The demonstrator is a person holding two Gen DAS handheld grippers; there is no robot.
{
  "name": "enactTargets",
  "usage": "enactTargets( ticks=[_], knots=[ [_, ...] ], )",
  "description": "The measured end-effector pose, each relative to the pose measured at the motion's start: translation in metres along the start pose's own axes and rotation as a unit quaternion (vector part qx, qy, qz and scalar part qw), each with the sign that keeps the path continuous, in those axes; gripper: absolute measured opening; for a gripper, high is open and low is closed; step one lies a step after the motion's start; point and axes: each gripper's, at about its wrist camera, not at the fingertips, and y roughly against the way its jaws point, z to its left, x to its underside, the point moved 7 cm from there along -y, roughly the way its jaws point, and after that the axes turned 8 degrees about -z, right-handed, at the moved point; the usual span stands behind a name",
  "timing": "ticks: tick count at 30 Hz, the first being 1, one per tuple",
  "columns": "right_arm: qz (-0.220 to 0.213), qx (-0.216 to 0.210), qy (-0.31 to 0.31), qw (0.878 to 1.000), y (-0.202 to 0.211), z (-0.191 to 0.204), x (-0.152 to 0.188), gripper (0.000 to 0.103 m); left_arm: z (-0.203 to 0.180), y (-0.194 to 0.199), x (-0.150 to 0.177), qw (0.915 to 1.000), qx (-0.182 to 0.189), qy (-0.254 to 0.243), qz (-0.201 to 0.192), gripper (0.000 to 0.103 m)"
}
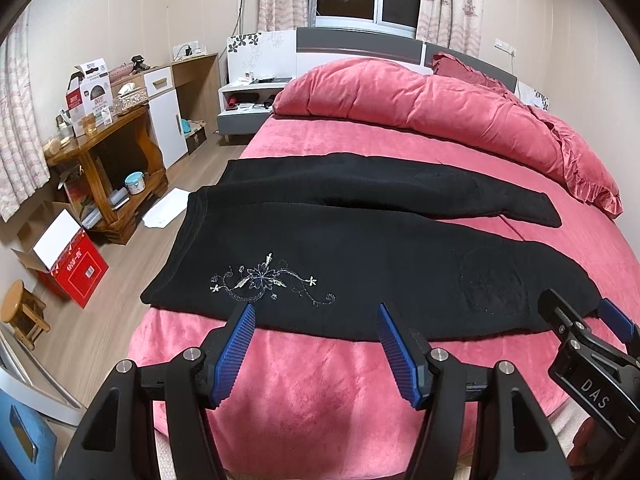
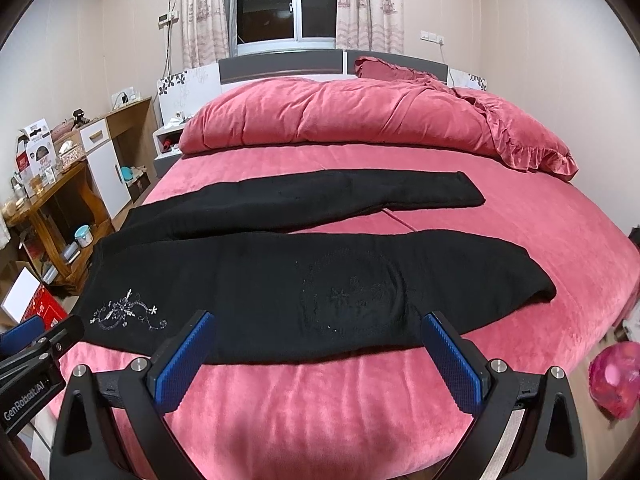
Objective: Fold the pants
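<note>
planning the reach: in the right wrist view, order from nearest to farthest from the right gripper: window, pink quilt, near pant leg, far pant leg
From the right gripper:
1. near pant leg, just ahead of the fingertips
2. far pant leg, behind it, mid-bed
3. pink quilt, heaped at the bed's head
4. window, on the back wall

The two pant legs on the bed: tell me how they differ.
The near leg looks wider and carries a silver floral embroidery plus a faint round motif; the far leg looks narrower and plain. The near leg lies by the bed edge, the far leg nearer the quilt. Both are black and lie flat.
</note>
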Motion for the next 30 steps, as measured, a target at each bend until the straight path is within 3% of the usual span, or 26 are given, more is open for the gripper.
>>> enactTargets(
  ticks=[12, 17, 22, 30],
  knots=[
    [0.024, 0.006, -0.007, 1.0, -0.014, -0.007, 0.01, 0.103, 0.01, -0.018, 0.007, 0.9994, 0.009, 0.011, 0.031, 0.064],
    [0.045, 0.015, 0.009, 0.999, -0.026, -0.012, 0.021, 0.103, 0.017, -0.029, 0.014, 0.9964, 0.054, 0.048, 0.044, 0.064],
    [0.069, 0.009, -0.017, 0.997, -0.038, -0.027, 0.03, 0.103, 0.036, -0.039, 0.02, 0.9884, 0.103, 0.106, 0.036, 0.064],
    [0.107, -0.003, -0.081, 0.991, -0.063, -0.07, 0.047, 0.101, 0.084, -0.074, 0.029, 0.9886, 0.036, 0.134, 0.057, 0.061]
  ],
)
